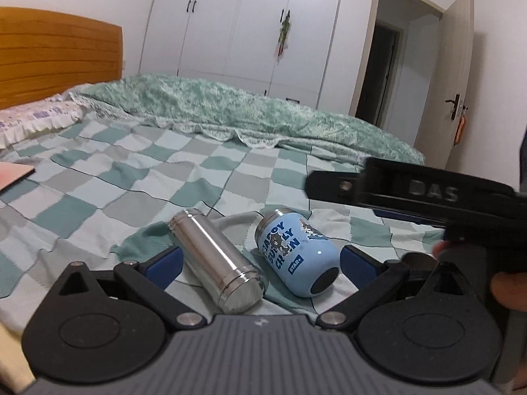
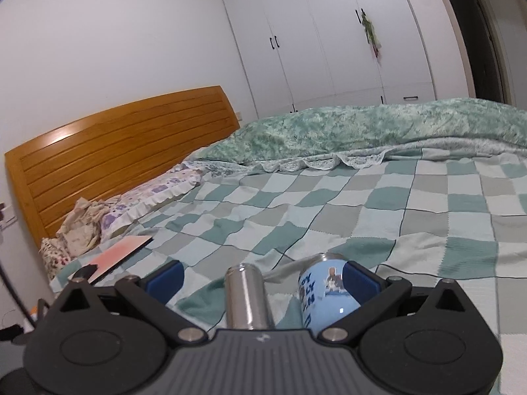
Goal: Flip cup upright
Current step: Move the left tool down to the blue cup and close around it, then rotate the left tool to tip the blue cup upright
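Nearest my left lens, the steel cup (image 1: 215,263) and blue cup (image 1: 296,251) both lie on their sides on the checked bedspread (image 1: 131,164), low in the frame, so nothing is upright yet. Left gripper (image 1: 260,258) and right gripper (image 2: 263,278) have fingers spread, holding nothing. Only the left view shows the right gripper's body; only the right shows the pink board (image 2: 118,253).

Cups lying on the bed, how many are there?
2. The bare steel cup lies on its side to the left; the blue printed cup lies tipped beside it on the right. None seem hidden.
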A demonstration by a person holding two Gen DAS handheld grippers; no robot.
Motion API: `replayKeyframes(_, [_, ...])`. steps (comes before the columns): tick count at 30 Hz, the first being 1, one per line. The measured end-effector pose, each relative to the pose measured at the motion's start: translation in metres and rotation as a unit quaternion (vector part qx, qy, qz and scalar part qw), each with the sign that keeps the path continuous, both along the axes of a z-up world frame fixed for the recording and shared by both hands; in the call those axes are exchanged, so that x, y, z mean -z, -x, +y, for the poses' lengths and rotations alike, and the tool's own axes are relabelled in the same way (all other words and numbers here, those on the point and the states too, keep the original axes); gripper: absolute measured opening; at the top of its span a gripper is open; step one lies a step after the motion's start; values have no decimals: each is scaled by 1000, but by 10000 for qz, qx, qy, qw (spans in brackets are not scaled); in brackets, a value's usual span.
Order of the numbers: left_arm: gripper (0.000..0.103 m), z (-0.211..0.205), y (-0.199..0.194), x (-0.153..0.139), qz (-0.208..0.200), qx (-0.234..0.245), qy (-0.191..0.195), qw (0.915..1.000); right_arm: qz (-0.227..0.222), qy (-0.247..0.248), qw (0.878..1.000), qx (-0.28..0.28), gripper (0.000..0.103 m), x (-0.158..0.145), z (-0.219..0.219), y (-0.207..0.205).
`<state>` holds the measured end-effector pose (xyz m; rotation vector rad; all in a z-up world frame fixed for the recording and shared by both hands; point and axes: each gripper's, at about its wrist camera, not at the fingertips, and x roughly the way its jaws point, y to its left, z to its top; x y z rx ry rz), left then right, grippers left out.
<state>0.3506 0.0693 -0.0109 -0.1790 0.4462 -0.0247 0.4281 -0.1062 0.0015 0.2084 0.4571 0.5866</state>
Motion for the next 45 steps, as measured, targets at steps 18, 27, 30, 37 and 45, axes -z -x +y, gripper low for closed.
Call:
replayKeyframes(18, [103, -41, -176, 38, 1327, 368, 549, 9889, 461, 704, 9964, 139, 103, 19, -35, -111])
replayKeyframes(27, [98, -50, -218, 64, 2057, 53, 476, 9774, 971, 640, 9931, -151, 102, 29, -40, -144])
replayKeyframes(30, [90, -46, -235, 77, 2537, 238, 816, 9635, 1310, 642, 9892, -115, 102, 36, -41, -161])
replayKeyframes(37, [89, -63, -210, 74, 1870, 921, 297, 9776, 2688, 465, 9578, -904, 102, 67, -31, -207])
replayKeyframes(45, [89, -78, -200, 70, 1597, 1210, -57, 9797, 3339, -324, 9342, -1212, 82, 92, -27, -209])
